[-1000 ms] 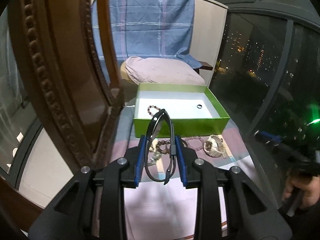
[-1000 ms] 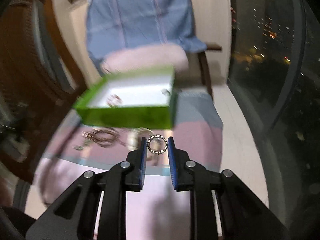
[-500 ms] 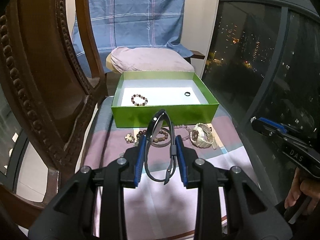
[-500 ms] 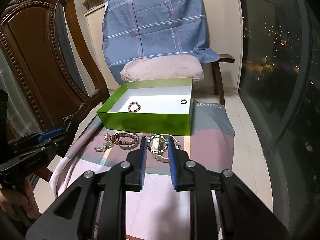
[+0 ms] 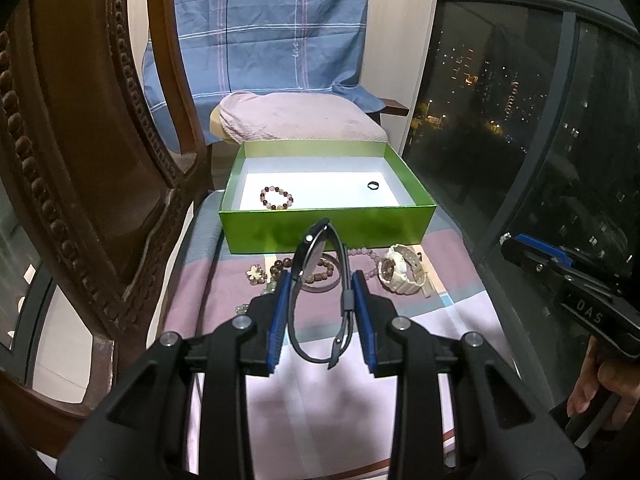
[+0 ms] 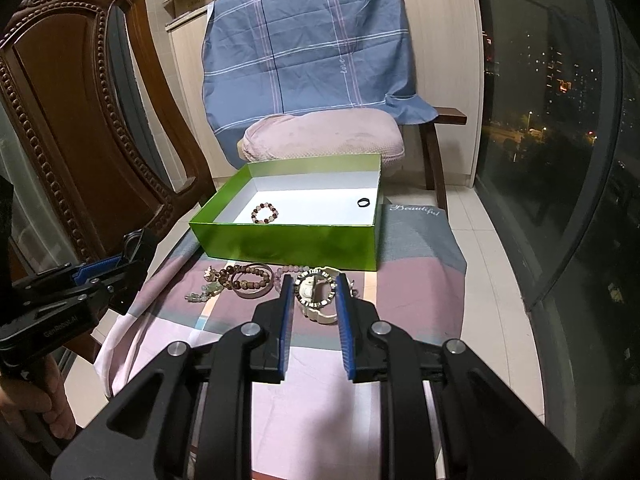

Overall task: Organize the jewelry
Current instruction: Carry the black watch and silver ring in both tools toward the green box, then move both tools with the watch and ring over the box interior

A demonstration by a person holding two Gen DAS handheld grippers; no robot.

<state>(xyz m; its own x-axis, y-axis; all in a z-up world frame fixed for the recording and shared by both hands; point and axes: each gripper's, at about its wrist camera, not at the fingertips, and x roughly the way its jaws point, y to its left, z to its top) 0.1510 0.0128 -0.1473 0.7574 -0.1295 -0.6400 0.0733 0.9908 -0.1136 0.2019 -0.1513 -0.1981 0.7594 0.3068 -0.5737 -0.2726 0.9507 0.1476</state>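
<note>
My left gripper (image 5: 319, 280) is shut on a black wristwatch (image 5: 316, 276), held upright above the cloth in front of the green box (image 5: 326, 232). My right gripper (image 6: 314, 286) is shut on a small beaded ring bracelet (image 6: 315, 289) with silver and dark beads. The box (image 6: 288, 240) holds a pink-brown bead bracelet (image 6: 264, 213) and a small black ring (image 6: 363, 202). On the cloth before the box lie a cream watch (image 5: 402, 270), brown bead bracelets (image 6: 248, 276) and a charm piece (image 6: 204, 292).
A striped pink and grey cloth (image 6: 416, 276) covers the seat. A carved wooden chair back (image 6: 80, 120) stands at the left. A pink cushion (image 6: 320, 136) and blue checked cloth (image 6: 308, 48) are behind the box. Dark window glass (image 6: 560, 140) is at the right.
Both grippers have drawn back and steadied, so the box and jewelry sit further away in view. Each keeps its hold on its piece.
</note>
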